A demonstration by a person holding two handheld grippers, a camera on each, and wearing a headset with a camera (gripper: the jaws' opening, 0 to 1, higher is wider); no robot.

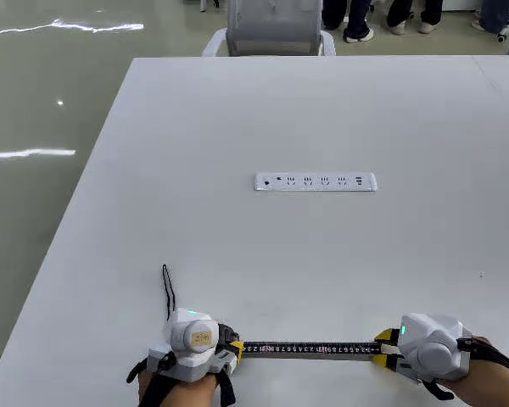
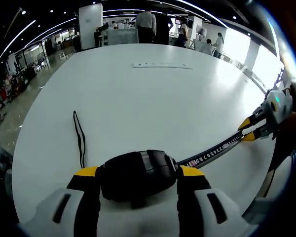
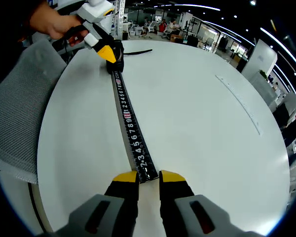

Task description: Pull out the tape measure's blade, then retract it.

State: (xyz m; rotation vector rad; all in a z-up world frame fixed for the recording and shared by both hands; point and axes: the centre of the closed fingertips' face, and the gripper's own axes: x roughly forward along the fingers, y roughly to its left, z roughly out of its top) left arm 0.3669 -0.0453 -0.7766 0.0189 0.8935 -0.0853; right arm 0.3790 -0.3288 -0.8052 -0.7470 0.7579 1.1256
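Two yellow-tipped jaws of my left gripper [image 1: 235, 348] squeeze the black tape measure case [image 2: 138, 174] on the white table [image 1: 305, 110]. My right gripper [image 1: 380, 348] pinches the end of the blade [image 1: 310, 348], stretched flat along the table between them.

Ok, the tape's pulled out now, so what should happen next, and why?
Probably ease the right gripper toward the left gripper, letting the blade slide back into the case. The blade lies stretched out between them, left clamped on the case, right pinching the blade's end.
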